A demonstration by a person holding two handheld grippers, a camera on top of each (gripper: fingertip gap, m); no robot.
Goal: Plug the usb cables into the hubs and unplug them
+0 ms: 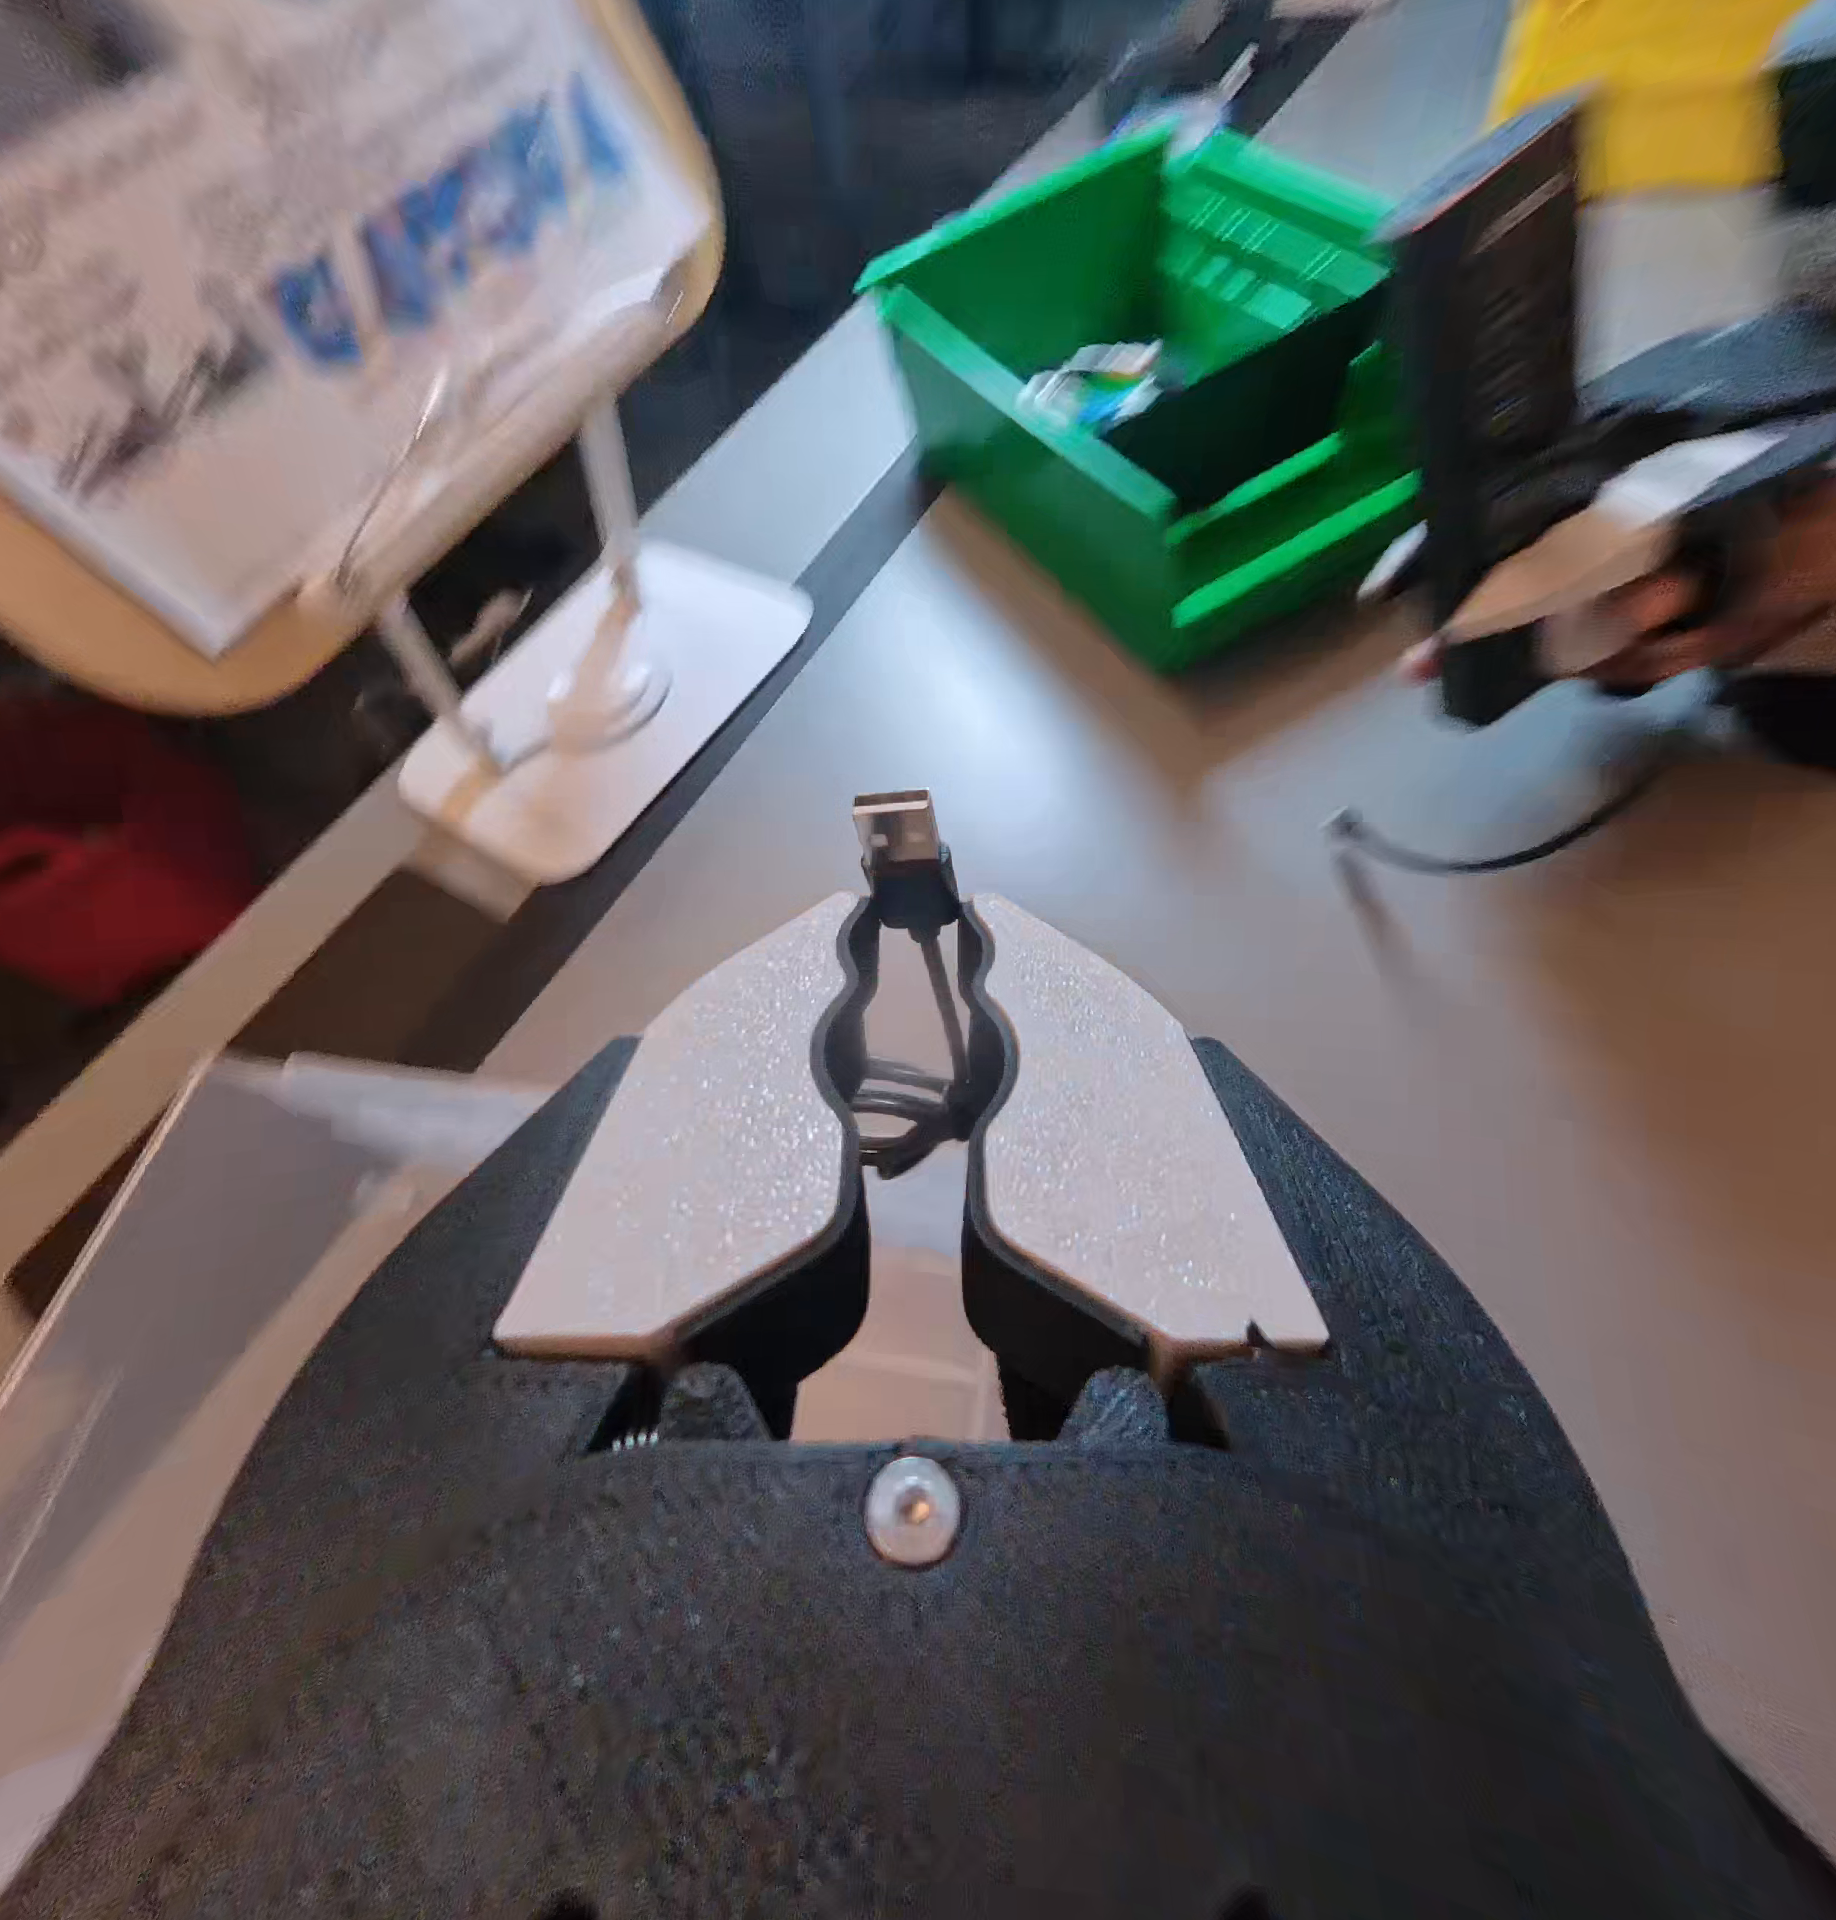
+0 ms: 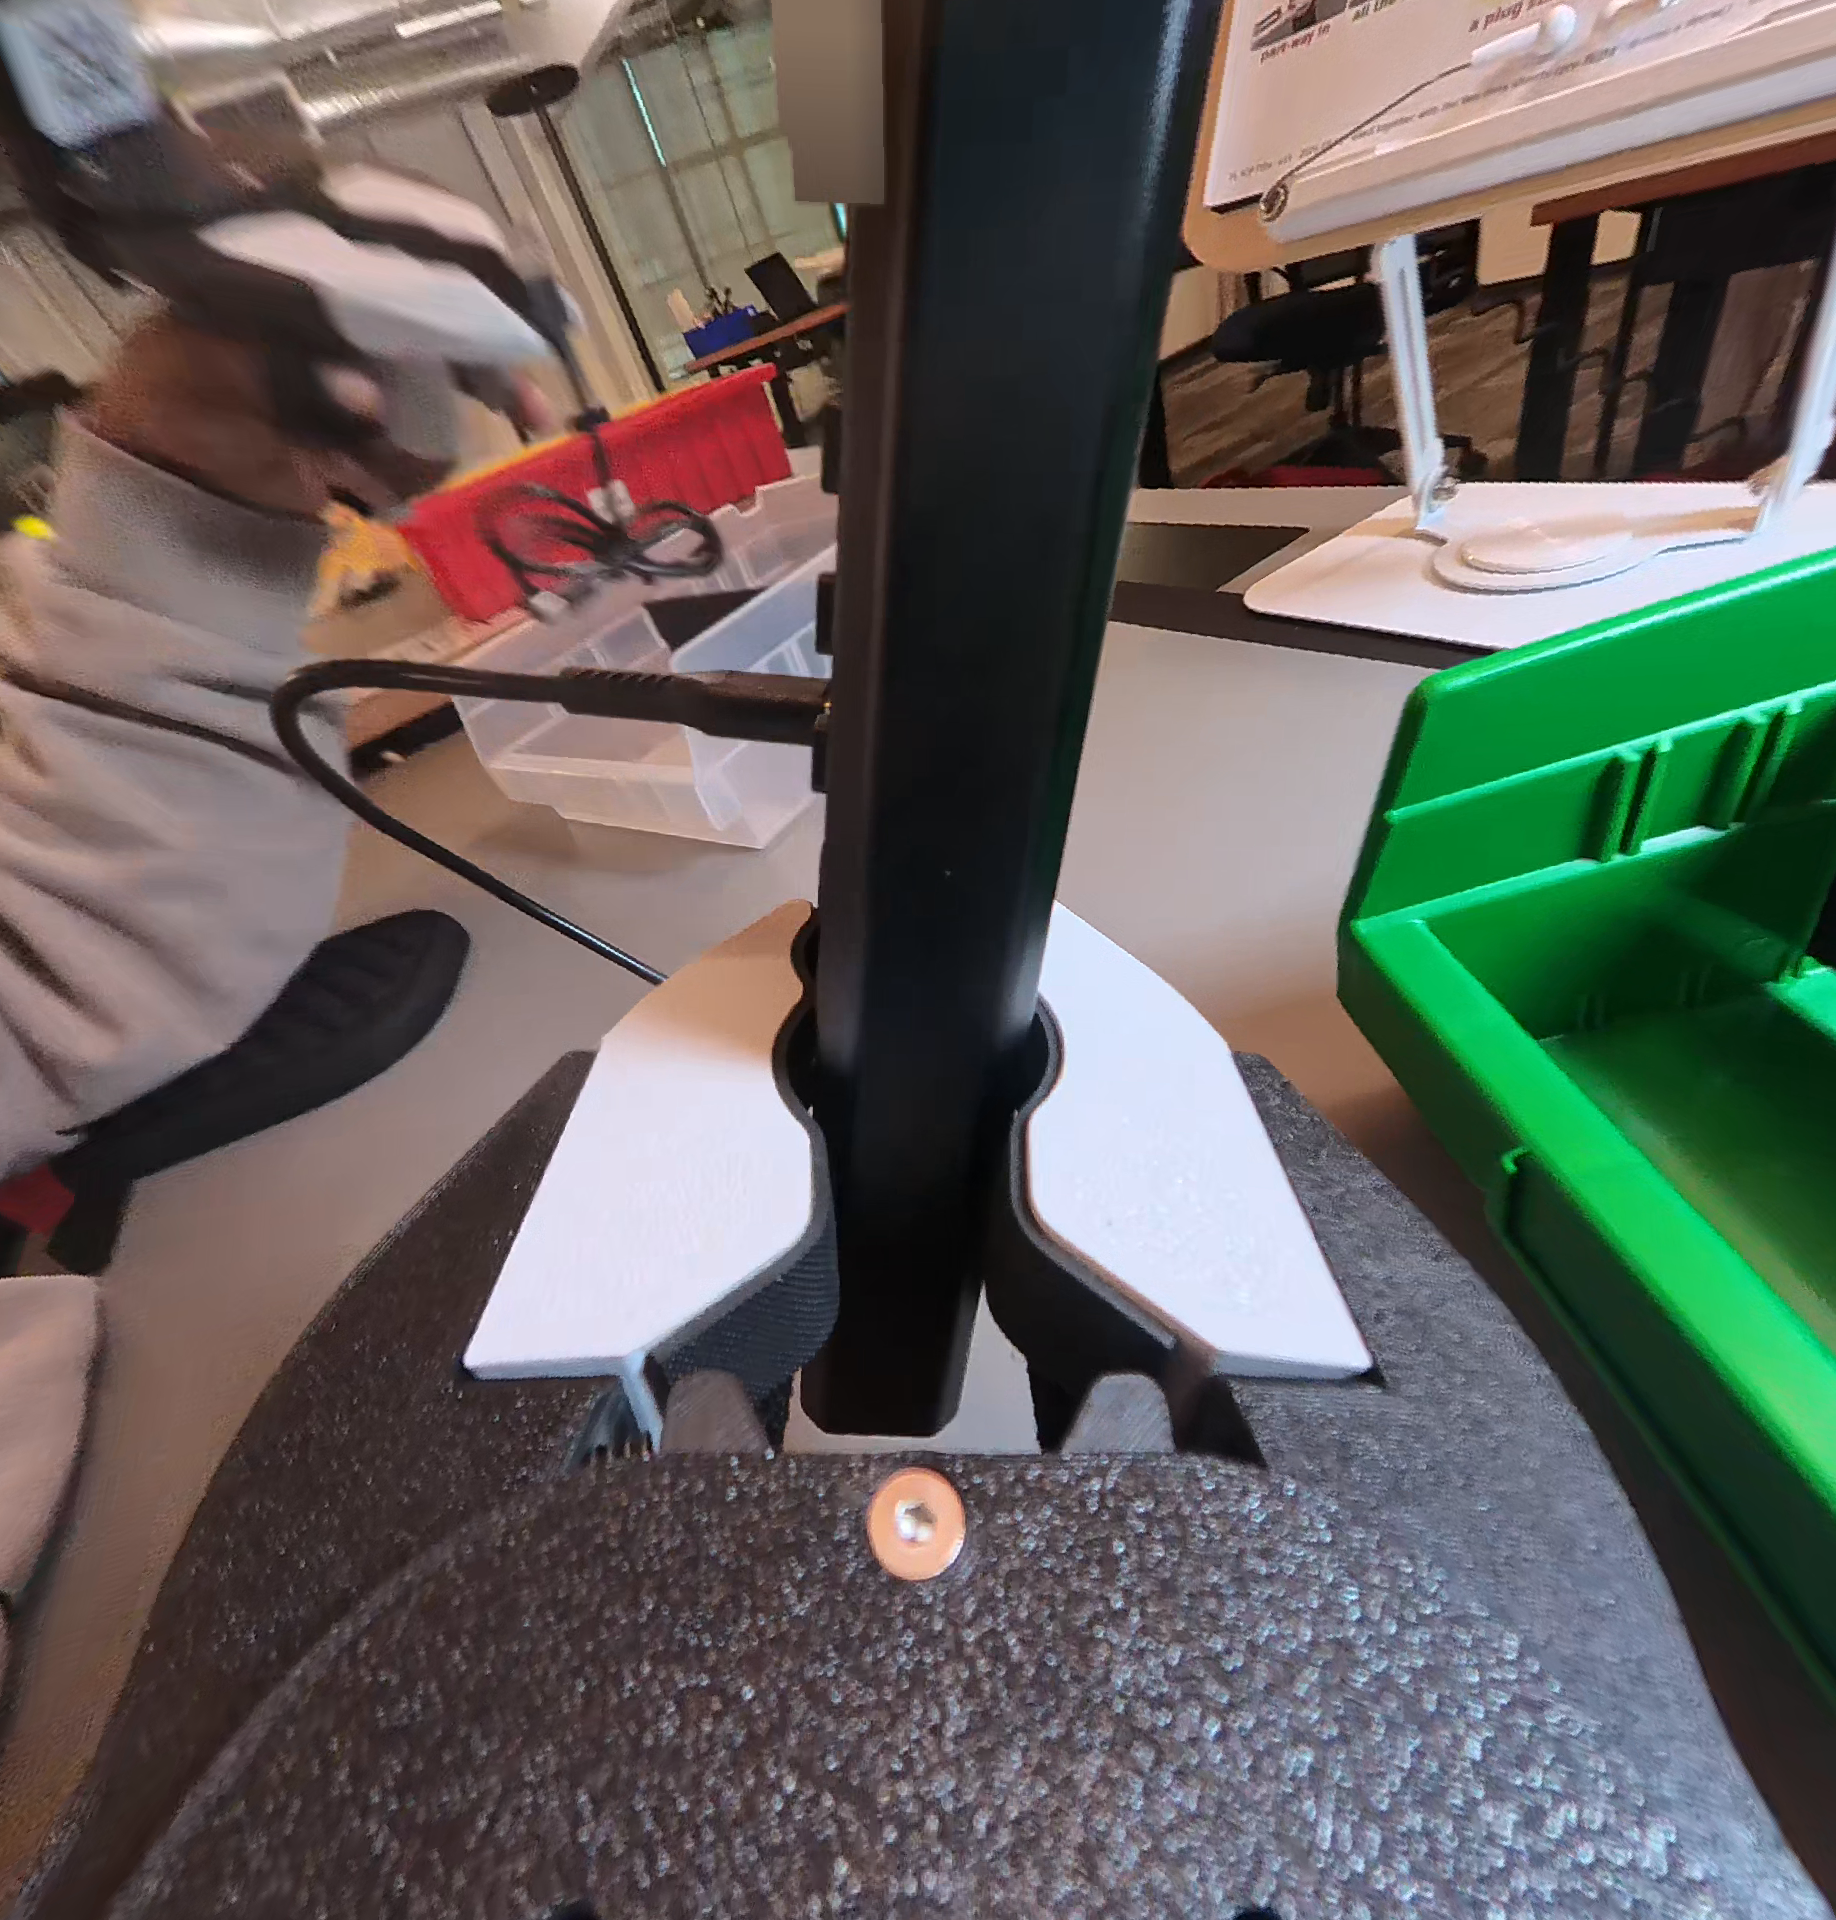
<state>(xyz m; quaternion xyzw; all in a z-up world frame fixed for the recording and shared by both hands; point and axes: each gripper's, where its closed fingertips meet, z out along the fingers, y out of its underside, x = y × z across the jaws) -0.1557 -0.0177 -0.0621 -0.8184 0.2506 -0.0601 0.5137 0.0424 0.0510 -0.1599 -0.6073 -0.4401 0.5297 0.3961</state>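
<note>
My left gripper (image 1: 912, 906) is shut on a black USB cable (image 1: 898, 852). Its metal plug sticks out past the fingertips, above the table, and the bundled cord hangs between the fingers. My right gripper (image 2: 924, 935) is shut on a long black USB hub (image 2: 987, 520) held upright. One black cable (image 2: 685, 691) is plugged into the hub's left side and trails down to the table. In the left wrist view the right gripper (image 1: 1620, 540) and the hub (image 1: 1496, 395) show blurred at the upper right. In the right wrist view the left gripper (image 2: 374, 281) shows blurred at the upper left, with the cable bundle (image 2: 602, 540) under it.
A green bin (image 1: 1132, 416) stands on the grey table (image 1: 1101, 1039), close to my right gripper's right side (image 2: 1620, 987). A clear plastic tray (image 2: 644, 727) lies to the left. A white stand with a printed sheet (image 1: 301, 312) is at the table's far edge. A red bin (image 2: 675, 457) stands behind.
</note>
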